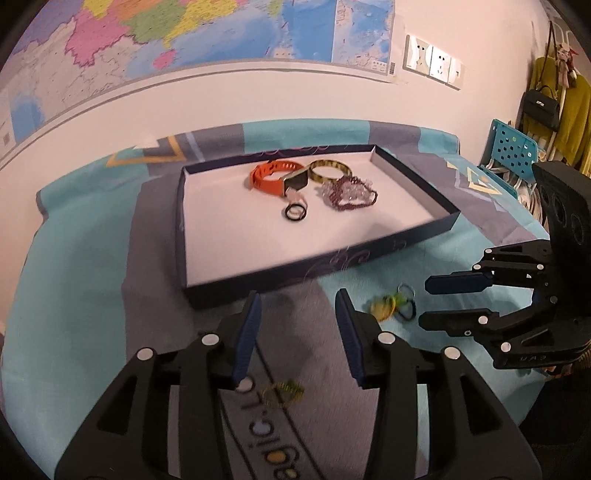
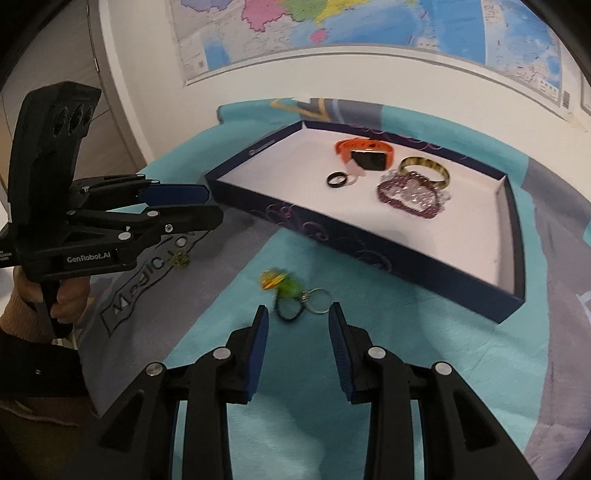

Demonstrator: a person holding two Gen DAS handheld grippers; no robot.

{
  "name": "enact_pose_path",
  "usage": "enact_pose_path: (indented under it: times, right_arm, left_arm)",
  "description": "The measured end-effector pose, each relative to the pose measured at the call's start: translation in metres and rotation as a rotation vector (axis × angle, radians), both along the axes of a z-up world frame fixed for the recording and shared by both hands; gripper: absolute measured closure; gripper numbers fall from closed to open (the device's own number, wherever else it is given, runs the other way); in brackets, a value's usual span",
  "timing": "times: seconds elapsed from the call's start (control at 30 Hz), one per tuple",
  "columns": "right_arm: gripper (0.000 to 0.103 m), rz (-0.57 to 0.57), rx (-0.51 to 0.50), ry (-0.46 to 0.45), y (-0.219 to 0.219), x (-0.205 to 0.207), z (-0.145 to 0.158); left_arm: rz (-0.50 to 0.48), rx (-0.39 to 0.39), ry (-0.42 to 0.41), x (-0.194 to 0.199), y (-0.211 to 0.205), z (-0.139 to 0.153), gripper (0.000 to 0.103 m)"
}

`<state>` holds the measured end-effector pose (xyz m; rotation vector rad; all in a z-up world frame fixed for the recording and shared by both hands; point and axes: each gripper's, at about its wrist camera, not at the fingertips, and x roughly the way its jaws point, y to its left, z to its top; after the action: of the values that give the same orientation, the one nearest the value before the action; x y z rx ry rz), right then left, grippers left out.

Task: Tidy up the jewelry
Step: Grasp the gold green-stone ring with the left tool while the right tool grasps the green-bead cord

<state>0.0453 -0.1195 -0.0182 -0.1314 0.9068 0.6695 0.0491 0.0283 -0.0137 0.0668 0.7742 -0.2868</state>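
A navy tray (image 1: 310,269) (image 2: 369,247) with a white floor holds an orange watch (image 1: 275,177) (image 2: 364,153), a yellow-black bangle (image 1: 330,170) (image 2: 424,168), a purple bead bracelet (image 1: 349,192) (image 2: 410,195) and a black ring (image 1: 294,213) (image 2: 337,180). On the cloth in front lie a yellow-green keychain with black loops (image 1: 393,306) (image 2: 291,293) and a small green-gold piece (image 1: 282,393) (image 2: 180,258). My left gripper (image 1: 299,310) (image 2: 212,206) is open and empty above the small piece. My right gripper (image 2: 298,314) (image 1: 424,302) is open and empty just short of the keychain.
A teal and grey cloth (image 1: 92,295) covers the table. A map (image 1: 184,29) hangs on the wall behind. A blue perforated chair (image 1: 513,147) and hanging clothes with a black bag (image 1: 543,107) stand at the right.
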Motion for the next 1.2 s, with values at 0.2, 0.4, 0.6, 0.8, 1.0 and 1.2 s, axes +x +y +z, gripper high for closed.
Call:
enact_pose_path:
  times: [0.2, 0.4, 0.6, 0.8, 1.0, 1.2]
  right_arm:
    - [0.078, 0.010, 0.003, 0.025, 0.012, 0.003, -0.008]
    - [0.089, -0.010, -0.008, 0.021, 0.018, 0.010, -0.009]
    - [0.091, -0.016, -0.001, 0.010, 0.011, 0.005, -0.006]
    - [0.091, -0.037, 0.030, -0.001, -0.008, -0.002, 0.001]
    - [0.091, -0.086, 0.034, 0.022, -0.025, -0.002, -0.004]
    - [0.090, -0.084, 0.040, 0.028, -0.022, -0.002, -0.008]
  left_arm:
    - [0.031, -0.016, 0.014, -0.012, 0.010, -0.006, 0.060]
    - [0.046, -0.020, 0.021, -0.019, 0.016, -0.009, 0.055]
    - [0.050, -0.020, 0.037, -0.022, 0.019, -0.014, 0.055]
    - [0.028, -0.014, 0.045, -0.031, 0.019, -0.016, 0.054]
    - [0.021, 0.006, 0.073, -0.036, 0.018, -0.024, 0.054]
    - [0.040, 0.032, 0.096, -0.030, 0.015, -0.030, 0.056]
